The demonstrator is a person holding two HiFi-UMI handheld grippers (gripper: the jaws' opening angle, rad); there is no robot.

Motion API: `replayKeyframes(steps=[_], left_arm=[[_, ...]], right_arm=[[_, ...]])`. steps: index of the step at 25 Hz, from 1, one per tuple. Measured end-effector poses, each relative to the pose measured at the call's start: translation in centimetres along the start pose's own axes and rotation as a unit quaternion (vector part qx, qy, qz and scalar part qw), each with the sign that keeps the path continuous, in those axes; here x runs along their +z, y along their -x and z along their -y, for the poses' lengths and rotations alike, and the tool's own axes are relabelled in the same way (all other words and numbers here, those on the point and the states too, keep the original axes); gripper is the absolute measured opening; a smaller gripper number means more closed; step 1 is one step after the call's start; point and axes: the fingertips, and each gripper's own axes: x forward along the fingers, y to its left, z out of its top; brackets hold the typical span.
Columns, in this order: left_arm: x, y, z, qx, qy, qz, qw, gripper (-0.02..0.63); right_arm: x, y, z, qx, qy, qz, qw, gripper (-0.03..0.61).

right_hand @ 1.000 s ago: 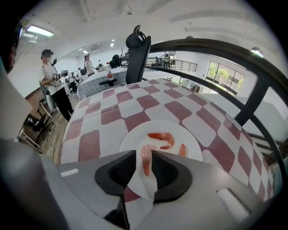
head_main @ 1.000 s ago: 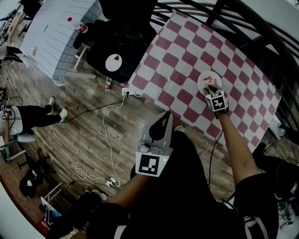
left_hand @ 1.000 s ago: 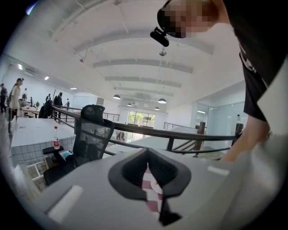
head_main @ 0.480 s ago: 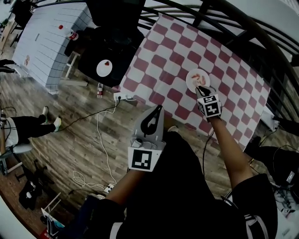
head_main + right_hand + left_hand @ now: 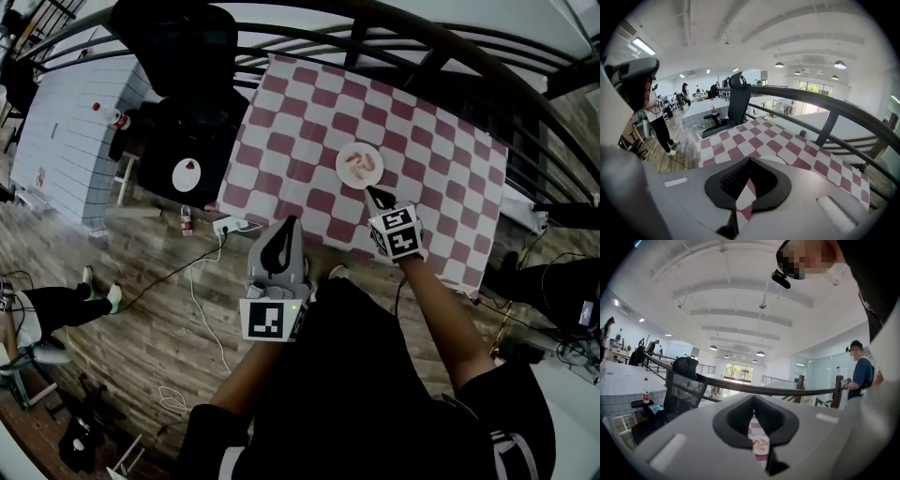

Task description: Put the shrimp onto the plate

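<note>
Head view: pink shrimp (image 5: 361, 164) on white round plate (image 5: 344, 174); likely soft, slippery, so pinch mid-body. Closed, empty: left gripper (image 5: 286, 225), right gripper (image 5: 374, 194).

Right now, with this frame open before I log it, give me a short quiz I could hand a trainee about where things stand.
1. True or false: the shrimp lies on the plate.
2. Which tongs have their tips nearer the plate? A. left B. right C. both equally near
3. Fill in: the plate stands on a red-and-white ____ tablecloth.

Key:
1. True.
2. B. The right tongs, shut with nothing between them, stop just short of the plate. The left tongs, also shut, are farther back.
3. Checked.
</note>
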Motion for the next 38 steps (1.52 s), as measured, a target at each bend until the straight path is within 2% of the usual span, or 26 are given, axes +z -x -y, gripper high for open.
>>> replayKeyframes(steps=[3, 8, 12, 15, 20, 25, 30, 34, 38], left_arm=[[-0.1, -0.2, 1.2, -0.028, -0.002, 0.005, 0.9996, 0.009], [-0.4, -0.3, 3.8, -0.052, -0.004, 0.006, 0.9986, 0.009], [-0.3, -1.1, 6.4, -0.089, -0.003, 0.007, 0.9960, 0.009], [0.1, -1.8, 8.6, -0.122, -0.005, 0.010, 0.9925, 0.009], [0.4, -2.3, 12.0, -0.171, -0.006, 0.014, 0.9852, 0.009], [0.4, -2.2, 15.5, -0.220, 0.017, 0.005, 0.9753, 0.009], [0.9, -1.5, 19.1, -0.261, -0.013, 0.019, 0.9650, 0.009], [0.9, -1.1, 20.6, -0.275, -0.016, 0.014, 0.9613, 0.009], [1.2, -0.6, 21.0, -0.277, -0.027, 0.013, 0.9604, 0.009]], right_arm=[[1.5, 2.9, -0.5, -0.015, -0.015, 0.037, 0.999, 0.000], [3.6, 7.5, -1.9, -0.024, -0.004, 0.085, 0.996, 0.000], [4.9, 11.3, -2.6, -0.037, -0.042, 0.131, 0.990, 0.000], [5.7, 14.7, -2.1, -0.071, -0.056, 0.169, 0.981, 0.000], [6.2, 20.3, -0.9, -0.153, -0.062, 0.233, 0.958, 0.000], [5.0, 24.2, -0.2, -0.189, -0.103, 0.257, 0.942, -0.001], [3.9, 27.4, -0.3, -0.223, -0.115, 0.271, 0.929, 0.000], [3.1, 29.1, -0.6, -0.249, -0.101, 0.268, 0.925, -0.001], [2.3, 29.8, -1.3, -0.260, -0.107, 0.274, 0.920, -0.002]])
